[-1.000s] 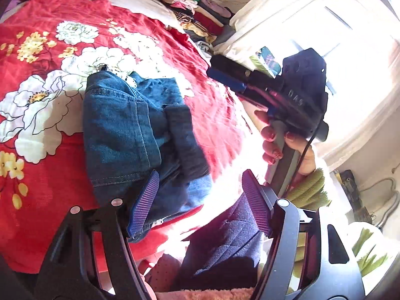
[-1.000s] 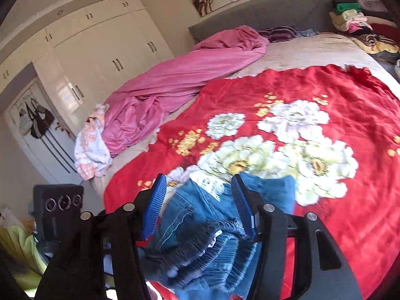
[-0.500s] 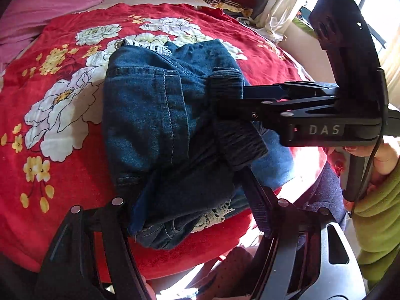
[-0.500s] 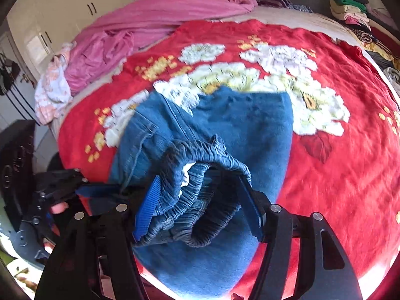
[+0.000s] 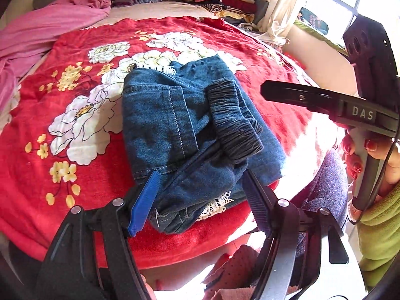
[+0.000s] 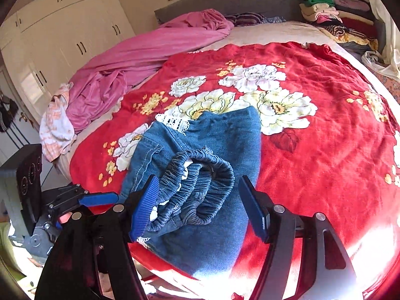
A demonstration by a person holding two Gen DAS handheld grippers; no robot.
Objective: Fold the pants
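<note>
Folded on the red floral blanket (image 6: 325,150) near its front edge: blue denim pants (image 5: 160,125), elastic waistband (image 6: 200,182) bunched on top. Apart and gripping nothing: left gripper (image 5: 200,200). Just widened, jaws clear of the waistband: right gripper (image 6: 197,210).

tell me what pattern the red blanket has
White and yellow flowers on the red fabric blanket, best seen in the right wrist view.

The blue denim pants (image 5: 175,130) lie folded into a thick bundle near the bed's front edge, on its red floral cover, elastic waistband (image 6: 200,187) bunched on top, white lace trim peeking out.
</note>
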